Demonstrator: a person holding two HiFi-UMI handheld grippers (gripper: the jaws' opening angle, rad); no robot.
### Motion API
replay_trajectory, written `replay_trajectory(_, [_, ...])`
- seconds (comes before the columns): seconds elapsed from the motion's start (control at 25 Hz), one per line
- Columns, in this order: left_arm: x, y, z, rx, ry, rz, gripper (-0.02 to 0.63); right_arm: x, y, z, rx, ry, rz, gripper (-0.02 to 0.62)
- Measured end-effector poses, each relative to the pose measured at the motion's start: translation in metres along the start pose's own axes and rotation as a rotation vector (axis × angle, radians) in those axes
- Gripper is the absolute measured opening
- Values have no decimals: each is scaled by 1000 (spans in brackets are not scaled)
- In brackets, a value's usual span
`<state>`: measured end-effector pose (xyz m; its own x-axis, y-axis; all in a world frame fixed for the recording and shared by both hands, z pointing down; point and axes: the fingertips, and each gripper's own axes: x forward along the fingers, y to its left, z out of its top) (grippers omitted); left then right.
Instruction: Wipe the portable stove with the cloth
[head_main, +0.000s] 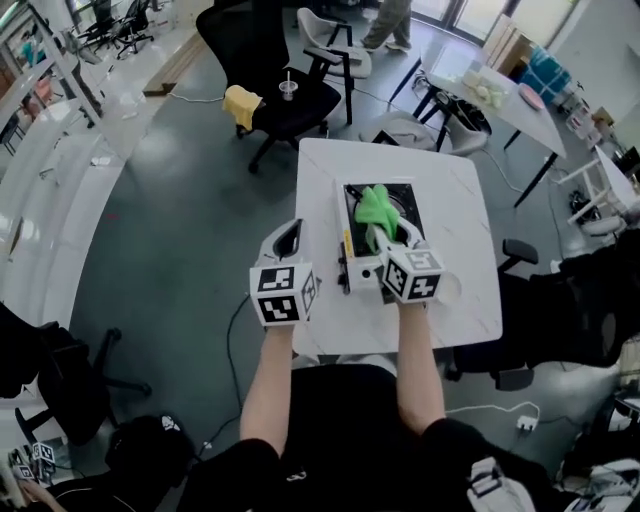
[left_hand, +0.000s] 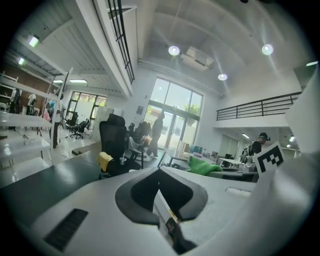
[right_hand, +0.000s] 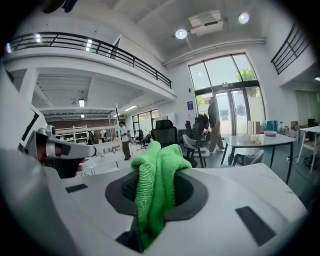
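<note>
The right gripper (head_main: 396, 243) jaws are clamped on the green microfibre cloth (right_hand: 155, 175), which is bunched over the black-topped white portable stove (head_main: 352, 268) on the white bench (head_main: 455, 200). The left gripper (head_main: 289, 235) jaws are closed and empty, beside the stove. Risk: the unbraced stove may slide under wiping pressure.

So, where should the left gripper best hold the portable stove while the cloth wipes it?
Probably the portable stove's left rim, coming from the left: that side faces the left gripper, while the right gripper and green cloth occupy its top.
</note>
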<state>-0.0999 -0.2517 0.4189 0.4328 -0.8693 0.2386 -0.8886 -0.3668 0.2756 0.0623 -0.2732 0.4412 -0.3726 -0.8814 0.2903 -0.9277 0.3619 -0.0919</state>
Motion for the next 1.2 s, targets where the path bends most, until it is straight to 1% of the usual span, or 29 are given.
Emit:
replay_trajectory(0.08, [1,-1,30,13,-62,3,-5,0,4,34,3,-67,-17,64])
replay_trajectory(0.2, [0,-1,80,12,-161,31,-5,2,9,81,16,-155,-28,64])
replay_trajectory(0.28, [-5,-5,98,4,-201,52,-5,-3,16,101,19,-189,-31,64])
replay_trajectory(0.32, [-9,-7,100,0,-211,63,-5,-6,20,107,20,-199,-28,64])
replay_trajectory(0.4, [-16,-9,94,14,-209,79,-5,-12,32,110,3,-209,-14,64])
replay_trajectory(0.48, [-21,-14,79,67,-186,77,-5,-19,43,109,-41,-216,-6,64])
replay_trajectory(0.56, [-22,-18,66,112,-164,68,-5,-23,47,106,-61,-221,-12,64])
replay_trajectory(0.68, [-21,-21,54,134,-144,52,-5,-27,54,95,-110,-200,-15,63])
replay_trajectory(0.76, [-21,-25,57,150,-149,39,-5,-30,58,90,-160,-184,-10,64])
replay_trajectory(0.88, [-24,-30,69,144,-178,15,-5,-34,50,86,-169,-161,-35,64])
replay_trajectory(0.96, [-23,-33,73,150,-191,5,-5,-37,44,88,-164,-164,-58,64])
replay_trajectory(1.04, [-21,-35,69,151,-181,-3,-5,-40,41,90,-167,-172,-71,64])
replay_trajectory(1.2, [-10,-32,56,119,-152,-12,-5,-38,47,87,-159,-193,-47,64])
